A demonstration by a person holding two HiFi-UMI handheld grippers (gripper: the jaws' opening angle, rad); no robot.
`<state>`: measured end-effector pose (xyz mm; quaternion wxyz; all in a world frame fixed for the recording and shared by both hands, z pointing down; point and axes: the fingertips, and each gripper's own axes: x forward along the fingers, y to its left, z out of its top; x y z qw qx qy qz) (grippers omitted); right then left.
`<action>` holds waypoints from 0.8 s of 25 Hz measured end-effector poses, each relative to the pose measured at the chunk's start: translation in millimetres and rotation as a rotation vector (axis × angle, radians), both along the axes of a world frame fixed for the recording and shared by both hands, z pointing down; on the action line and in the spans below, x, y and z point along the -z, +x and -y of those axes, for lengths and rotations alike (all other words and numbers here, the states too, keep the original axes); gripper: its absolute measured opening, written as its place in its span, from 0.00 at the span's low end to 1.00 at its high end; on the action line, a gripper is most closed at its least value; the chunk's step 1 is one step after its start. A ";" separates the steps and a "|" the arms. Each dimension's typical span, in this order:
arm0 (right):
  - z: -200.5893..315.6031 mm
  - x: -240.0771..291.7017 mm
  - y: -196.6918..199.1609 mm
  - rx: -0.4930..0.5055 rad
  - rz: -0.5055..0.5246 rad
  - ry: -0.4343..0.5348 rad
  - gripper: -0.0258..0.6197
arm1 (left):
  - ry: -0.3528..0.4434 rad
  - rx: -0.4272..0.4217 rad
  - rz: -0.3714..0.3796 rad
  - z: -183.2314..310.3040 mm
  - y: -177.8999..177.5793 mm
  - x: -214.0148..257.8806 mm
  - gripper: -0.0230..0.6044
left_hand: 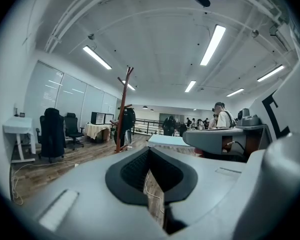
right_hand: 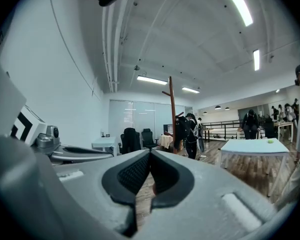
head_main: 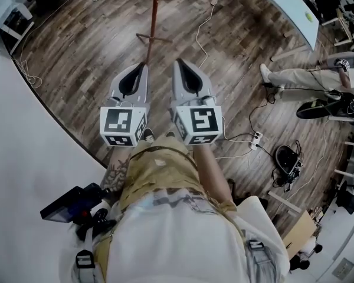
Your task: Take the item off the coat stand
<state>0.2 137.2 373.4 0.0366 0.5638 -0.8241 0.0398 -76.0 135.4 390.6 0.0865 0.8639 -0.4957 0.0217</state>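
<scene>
The coat stand (head_main: pixel 155 9) is a reddish-brown wooden pole on splayed feet, a few steps ahead on the wood floor. In the left gripper view the coat stand (left_hand: pixel 124 109) carries a dark item (left_hand: pixel 128 120) hung at mid height. That same dark item (right_hand: pixel 181 128) hangs on the stand's pole (right_hand: pixel 171 111) in the right gripper view. My left gripper (head_main: pixel 143 67) and right gripper (head_main: pixel 178 63) are held side by side at waist height, pointing toward the stand and well short of it. Both are shut with nothing between the tips: the left gripper (left_hand: pixel 149 149) and the right gripper (right_hand: pixel 150 152).
A white table (head_main: pixel 286 7) stands ahead on the right. A person's legs (head_main: pixel 301 75) stretch out at the right, with cables and a power strip (head_main: pixel 256 138) on the floor. Office chairs (left_hand: pixel 52 133) line the left wall. A person with a backpack (right_hand: pixel 194 134) stands beside the stand.
</scene>
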 end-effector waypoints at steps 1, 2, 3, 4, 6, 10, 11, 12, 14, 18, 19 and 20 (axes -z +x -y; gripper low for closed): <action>1.3 -2.3 -1.0 -0.007 0.000 -0.005 0.04 | -0.006 0.004 -0.001 0.8 -5.0 -2.6 0.03; 1.9 -5.1 -1.4 -0.014 -0.001 -0.010 0.04 | -0.012 0.008 -0.003 1.2 -9.4 -5.5 0.03; 2.4 -8.3 -1.6 -0.021 -0.001 -0.017 0.04 | -0.019 0.012 -0.005 1.7 -13.5 -9.0 0.03; 3.3 -12.0 -1.9 -0.027 -0.003 -0.025 0.04 | -0.029 0.016 -0.006 2.8 -17.3 -13.0 0.03; 7.0 -19.1 -1.9 -0.037 -0.004 -0.042 0.04 | -0.049 0.020 -0.009 7.2 -22.6 -21.0 0.03; 25.6 -23.2 3.9 -0.042 -0.008 -0.052 0.04 | -0.064 0.029 -0.018 27.0 -20.6 -26.5 0.03; 32.9 -22.8 6.7 -0.039 -0.008 -0.049 0.04 | -0.062 0.032 -0.019 33.7 -17.7 -26.3 0.03; 41.0 -22.8 10.4 -0.037 -0.007 -0.045 0.04 | -0.060 0.034 -0.019 40.4 -14.0 -26.3 0.03; 59.6 -23.5 18.0 -0.035 0.000 -0.038 0.04 | -0.051 0.037 -0.013 55.6 -6.7 -26.7 0.03; 110.3 -22.2 25.4 -0.012 0.016 -0.012 0.04 | -0.027 0.059 0.001 105.2 -1.4 -25.5 0.03; 123.6 -19.5 27.7 -0.003 0.019 -0.003 0.04 | -0.018 0.067 0.002 118.8 0.9 -22.4 0.03; 135.9 -15.2 30.4 0.007 0.021 0.006 0.04 | -0.008 0.073 0.003 131.0 4.1 -17.4 0.03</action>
